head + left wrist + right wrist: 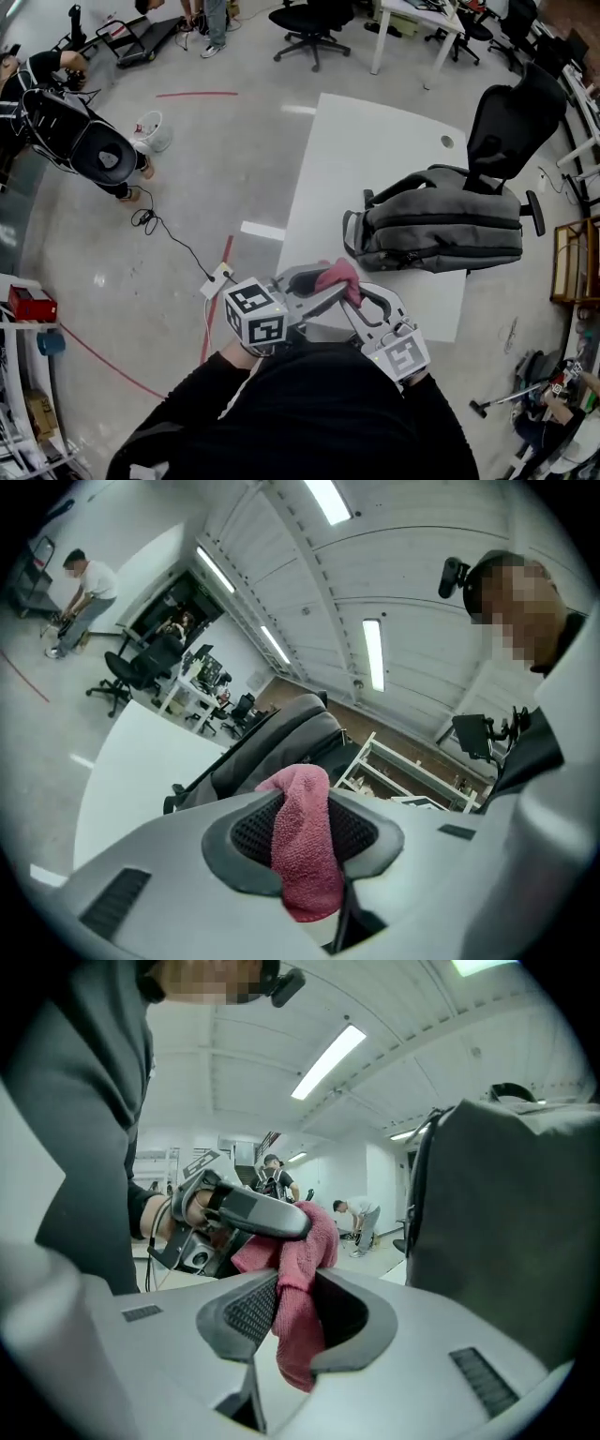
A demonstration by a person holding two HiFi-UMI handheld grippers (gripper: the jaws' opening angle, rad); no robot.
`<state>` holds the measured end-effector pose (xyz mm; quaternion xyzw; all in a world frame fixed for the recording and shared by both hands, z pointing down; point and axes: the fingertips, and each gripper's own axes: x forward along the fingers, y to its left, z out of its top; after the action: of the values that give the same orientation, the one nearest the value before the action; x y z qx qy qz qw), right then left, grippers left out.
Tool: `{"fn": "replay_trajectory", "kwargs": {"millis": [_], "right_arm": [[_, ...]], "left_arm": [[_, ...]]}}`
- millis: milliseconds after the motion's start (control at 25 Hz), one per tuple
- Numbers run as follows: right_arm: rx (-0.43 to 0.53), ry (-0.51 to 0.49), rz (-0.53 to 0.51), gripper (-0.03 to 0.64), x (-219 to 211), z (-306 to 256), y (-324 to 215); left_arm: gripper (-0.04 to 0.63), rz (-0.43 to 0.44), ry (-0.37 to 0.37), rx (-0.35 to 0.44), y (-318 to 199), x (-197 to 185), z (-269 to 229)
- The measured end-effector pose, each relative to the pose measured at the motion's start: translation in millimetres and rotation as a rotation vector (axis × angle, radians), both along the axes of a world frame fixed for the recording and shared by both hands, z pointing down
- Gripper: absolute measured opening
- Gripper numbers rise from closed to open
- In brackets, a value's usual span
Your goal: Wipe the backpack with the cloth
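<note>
2 grips on 1 cloth (339,276): left claw (302,806) and right claw (292,1290) are both closed on the same pink bunch, which hangs between them.

Cloth is on the near side of the backpack (441,230), toward the person, not touching it. Right claw is nearer the backpack.

Backpack lies flat on the counter (361,150), long axis crosswise to the reach.

- Cloth: looped terry, limp.
- Backpack: grey woven fabric, soft slab, zip lines along the side.
- Counter: white, smooth.
</note>
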<state>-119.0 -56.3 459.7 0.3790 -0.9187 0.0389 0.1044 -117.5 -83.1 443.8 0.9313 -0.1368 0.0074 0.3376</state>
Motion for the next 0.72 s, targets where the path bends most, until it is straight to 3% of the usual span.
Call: {"fn": "replay_trajectory", "kwargs": {"millis": [120,280,440,520,600,720], "right_arm": [[-0.005,-0.081,0.102,0.115,18.7,-15.2,0.1],[-0.058,-0.097,0.226,0.115,49.1,-4.1,12.4],[-0.159,-0.153,0.284,0.115,61.6,22.7,28.6],[-0.187,-0.159,0.299,0.115,62.6,29.1,31.0],[-0.196,-0.150,0.302,0.115,61.2,30.1,31.9],[-0.214,-0.148,0.310,0.115,60.3,30.4,34.9]], "left_arm": [[0.123,-0.020,0.018,0.058,-15.4,-3.8,-20.6],[0.123,-0.114,0.107,0.158,-53.7,-14.0,-76.9],[0.123,-0.135,0.166,0.373,-70.0,-3.2,-158.3],[0.123,-0.124,0.144,0.507,-66.6,17.8,-186.2],[0.123,-0.093,0.076,0.587,-59.1,43.5,-191.3],[0.123,-0.120,0.002,0.581,-62.1,65.2,-171.0]]}}
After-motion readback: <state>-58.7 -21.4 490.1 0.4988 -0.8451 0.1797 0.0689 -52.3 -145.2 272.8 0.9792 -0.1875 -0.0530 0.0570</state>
